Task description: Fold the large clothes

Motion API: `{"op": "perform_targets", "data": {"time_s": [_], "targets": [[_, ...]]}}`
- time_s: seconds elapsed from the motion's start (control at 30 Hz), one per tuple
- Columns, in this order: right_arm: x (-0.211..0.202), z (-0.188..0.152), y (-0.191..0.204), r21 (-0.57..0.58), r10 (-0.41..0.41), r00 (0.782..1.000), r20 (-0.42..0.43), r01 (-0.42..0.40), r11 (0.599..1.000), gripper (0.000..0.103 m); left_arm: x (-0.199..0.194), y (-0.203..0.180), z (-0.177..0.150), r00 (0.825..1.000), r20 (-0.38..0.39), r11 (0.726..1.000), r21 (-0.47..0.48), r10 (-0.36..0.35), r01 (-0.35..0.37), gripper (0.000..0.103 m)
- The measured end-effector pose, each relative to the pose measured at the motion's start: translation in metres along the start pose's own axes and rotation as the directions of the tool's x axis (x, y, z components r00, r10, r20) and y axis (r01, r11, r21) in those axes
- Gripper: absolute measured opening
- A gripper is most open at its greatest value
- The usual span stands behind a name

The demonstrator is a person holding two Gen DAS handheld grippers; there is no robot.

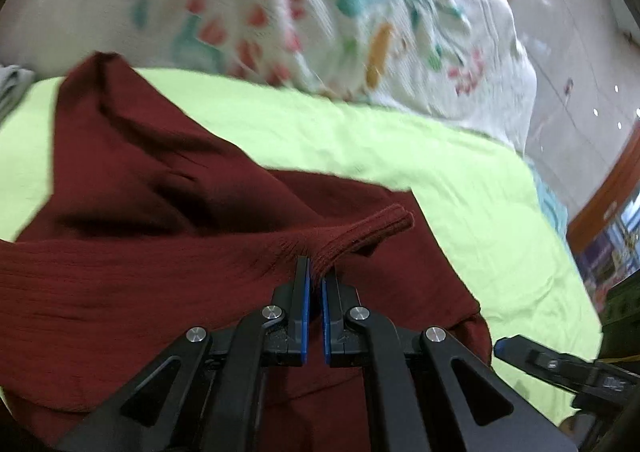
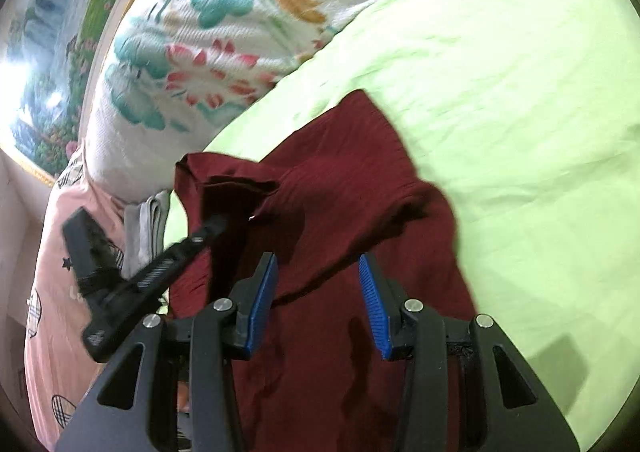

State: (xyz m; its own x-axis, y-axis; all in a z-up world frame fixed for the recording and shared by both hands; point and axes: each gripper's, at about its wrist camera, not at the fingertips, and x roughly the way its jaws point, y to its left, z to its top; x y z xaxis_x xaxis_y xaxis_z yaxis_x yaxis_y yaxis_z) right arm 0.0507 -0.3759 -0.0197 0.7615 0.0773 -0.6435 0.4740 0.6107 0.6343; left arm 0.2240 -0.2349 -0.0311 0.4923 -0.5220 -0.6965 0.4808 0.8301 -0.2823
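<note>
Left wrist view shows the left claw [image 1: 315,272] clamped on a ribbed cuff of the dark red knitted sweater [image 1: 160,211], its blue-padded fingers [image 1: 306,292] nearly together with the fabric pinched between them. That sweater lies crumpled on the lime green bed sheet [image 1: 460,187], one part raised in a peak toward the white quilted cover with teal and red flowers [image 1: 280,11], which lies beyond the sweater. Right wrist view shows the right claw [image 2: 318,272] with fingers wide apart, holding nothing, above the sweater's near part. Left of the sweater lies a folded grey cloth [image 2: 146,228] beside pink printed bedding [image 2: 52,312].
</note>
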Motion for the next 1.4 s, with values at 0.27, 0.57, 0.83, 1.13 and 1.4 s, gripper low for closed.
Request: {"op": "perform_targets", "data": {"time_s": [0.27,0.57,0.83,1.13,1.4], "targets": [[0.012,0.003,-0.003,0.005,0.002,1.0,-0.012,-0.002,1.0,0.044,0.048,-0.018,-0.023,0.993,-0.117,0.995,0.102,0.006,0.006,0.008],[0.053,0.006,0.017,-0.027,0.01,0.997,-0.074,-0.012,1.0,0.048,-0.035,0.033,-0.054,0.995,-0.078,0.996,0.069,0.061,-0.055,0.054],[0.09,0.034,0.021,-0.089,-0.087,0.994,-0.065,0.081,0.993,0.051,-0.126,0.155,-0.085,0.935,0.007,0.93,-0.111,0.354,-0.351,0.054],[0.137,0.048,0.037,-0.204,-0.133,0.983,-0.125,0.106,0.973,0.033,-0.112,0.217,-0.093,0.928,-0.096,0.896,-0.244,0.359,-0.372,0.054],[0.075,0.061,0.039,-0.112,0.035,0.999,-0.001,-0.035,0.993,0.009,-0.11,0.242,-0.083,0.922,-0.078,0.883,-0.268,0.379,-0.386,0.022]]}}
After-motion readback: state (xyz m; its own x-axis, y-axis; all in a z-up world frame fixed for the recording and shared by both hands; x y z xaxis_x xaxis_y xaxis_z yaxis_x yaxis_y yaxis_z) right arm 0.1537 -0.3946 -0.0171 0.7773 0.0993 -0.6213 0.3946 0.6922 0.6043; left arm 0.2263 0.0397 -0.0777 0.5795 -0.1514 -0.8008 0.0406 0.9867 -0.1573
